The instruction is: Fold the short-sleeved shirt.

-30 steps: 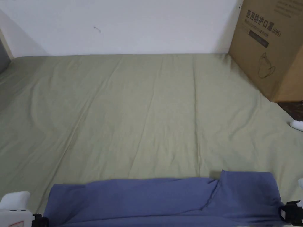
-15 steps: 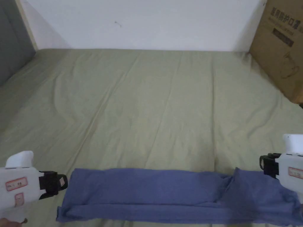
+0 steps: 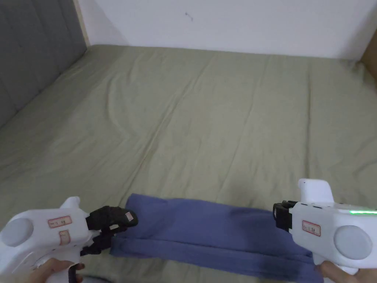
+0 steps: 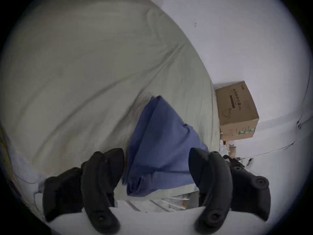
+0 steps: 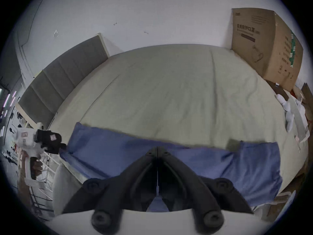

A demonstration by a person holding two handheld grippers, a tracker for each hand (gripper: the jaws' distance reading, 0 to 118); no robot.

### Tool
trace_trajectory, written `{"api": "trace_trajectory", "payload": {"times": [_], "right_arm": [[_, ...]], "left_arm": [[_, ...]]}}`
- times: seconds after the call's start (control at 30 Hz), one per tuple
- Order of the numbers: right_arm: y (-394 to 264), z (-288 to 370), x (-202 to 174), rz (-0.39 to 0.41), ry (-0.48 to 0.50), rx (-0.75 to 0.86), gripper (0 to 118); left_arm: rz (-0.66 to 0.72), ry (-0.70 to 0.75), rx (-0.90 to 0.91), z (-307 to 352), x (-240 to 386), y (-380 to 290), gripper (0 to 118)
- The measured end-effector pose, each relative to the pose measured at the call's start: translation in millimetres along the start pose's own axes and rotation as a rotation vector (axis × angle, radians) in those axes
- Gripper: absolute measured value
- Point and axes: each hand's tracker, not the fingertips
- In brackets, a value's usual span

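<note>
Short-sleeved shirt (image 3: 217, 236) of blue woven cloth lies on the bed's pale green sheet (image 3: 206, 121), along the near edge at 6 o'clock in the head view, already folded lengthwise into a long narrow band with a doubled layer along its near side. In my judgement the long folds are done and the crosswise folds, end over end, are left.

The left tool (image 3: 112, 230), a white handheld body with black jaws, sits just beside the band's left end at 8 o'clock; in the left gripper view (image 4: 156, 167) its jaws stand wide apart with the cloth end between them, pressed by neither. The right tool (image 5: 157, 149) has its jaws closed together, tips meeting above the middle of the band and holding nothing; in the head view (image 3: 281, 217) it hangs at 4 o'clock over the band's right part.

Compared with half a second ago, the head camera has swung left, bringing in the grey padded headboard (image 3: 33, 62) and losing the brown cardboard box (image 5: 264, 43). Both tools now sit further in along the band.
</note>
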Motion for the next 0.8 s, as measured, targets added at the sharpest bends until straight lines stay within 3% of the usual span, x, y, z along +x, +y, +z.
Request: {"api": "trace_trajectory", "payload": {"times": [0.13, 0.17, 0.2, 0.23, 0.33, 0.47, 0.57, 0.67, 0.8], "right_arm": [[-4.6, -5.8, -5.1, 0.026, 0.012, -0.025, 0], [-4.9, -7.0, -3.7, 0.028, 0.014, -0.030, 0], [-7.4, -4.9, -6.9, 0.028, 0.017, -0.032, 0], [-8.2, -5.4, -5.3, 0.024, 0.022, -0.034, 0], [-7.5, -8.5, 1.5, 0.011, 0.028, -0.041, 0], [-12.0, 2.4, 13.4, -0.032, 0.024, -0.028, 0], [-13.0, 8.4, 28.0, -0.073, 0.025, -0.018, 0], [-16.2, 17.9, 42.7, -0.105, 0.016, 0.000, 0], [-20.8, 30.1, 63.1, -0.162, -0.001, 0.017, 0]], "left_arm": [[0.026, -0.032, -0.040, -25.6, -10.4, -4.2, 81], [0.023, -0.036, -0.037, -26.6, -9.9, -2.9, 54], [0.026, -0.029, -0.035, -26.8, -7.5, -0.6, 3], [0.033, 0.057, -0.024, -29.3, -9.0, 0.9, 5], [0.102, -0.006, -0.048, -35.0, -12.2, -3.1, 5], [-0.020, 0.064, -0.033, -19.6, 7.5, 0.7, 5], [-0.031, 0.050, 0.000, -12.1, 17.1, 10.3, 5], [-0.163, 0.056, 0.053, 2.5, 60.8, 9.2, 5], [-0.168, 0.021, 0.094, 25.3, 72.3, 24.5, 5]]}}
